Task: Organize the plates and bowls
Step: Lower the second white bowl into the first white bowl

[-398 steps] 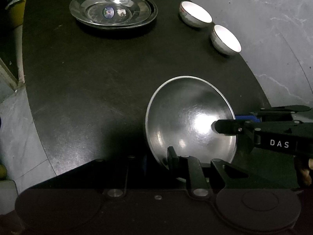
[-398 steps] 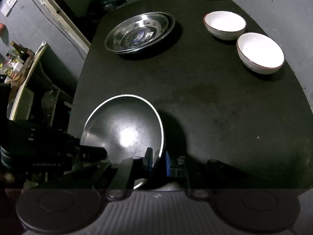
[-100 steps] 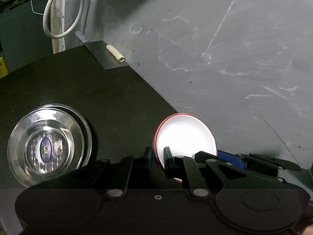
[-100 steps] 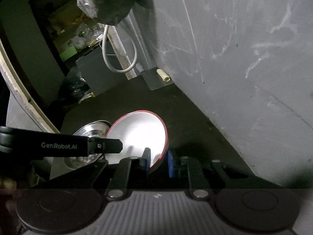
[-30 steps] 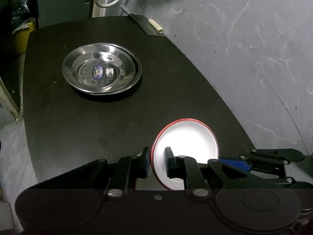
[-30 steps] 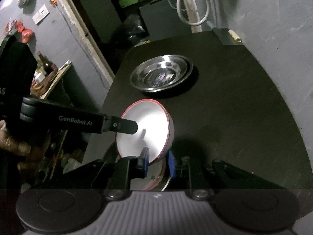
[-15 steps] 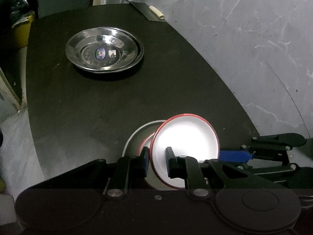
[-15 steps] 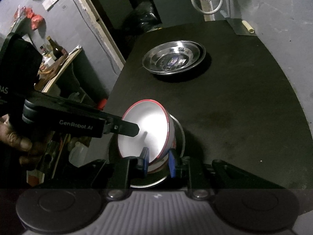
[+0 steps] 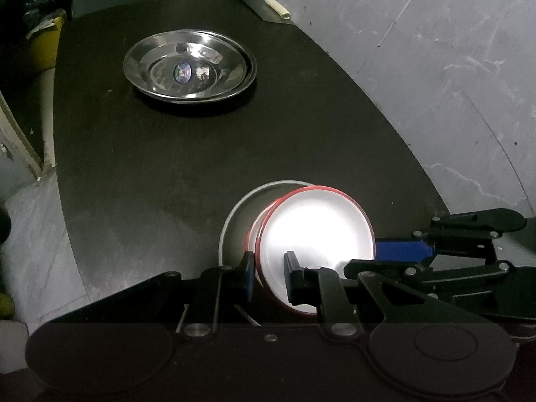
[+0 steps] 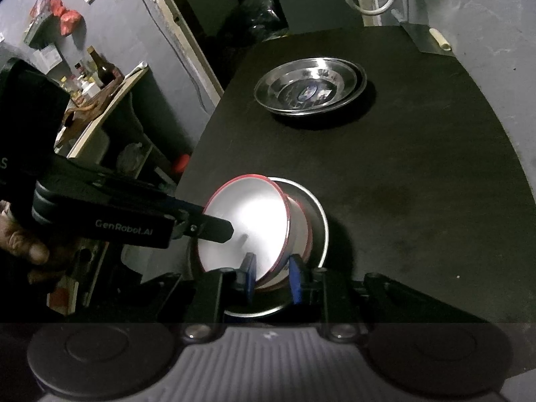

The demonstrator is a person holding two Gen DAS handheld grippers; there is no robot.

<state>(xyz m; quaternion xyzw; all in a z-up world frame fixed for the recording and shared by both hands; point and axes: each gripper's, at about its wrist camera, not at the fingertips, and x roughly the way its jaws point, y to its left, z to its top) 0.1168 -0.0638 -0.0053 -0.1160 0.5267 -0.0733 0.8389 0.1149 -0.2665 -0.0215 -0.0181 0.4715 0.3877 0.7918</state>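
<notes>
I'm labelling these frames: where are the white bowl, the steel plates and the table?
white bowl (image 9: pixel 318 231), left wrist view, inside surface
steel plates (image 9: pixel 157 67), left wrist view, inner slope
table (image 10: pixel 418 181), right wrist view, bare top

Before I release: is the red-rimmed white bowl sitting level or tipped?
Tipped. The white bowl leans inside the steel bowl, rim raised on one side, both grippers pinching it.

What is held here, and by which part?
The red-rimmed white bowl is held at its rim by the left gripper and right gripper, on opposite sides.
</notes>
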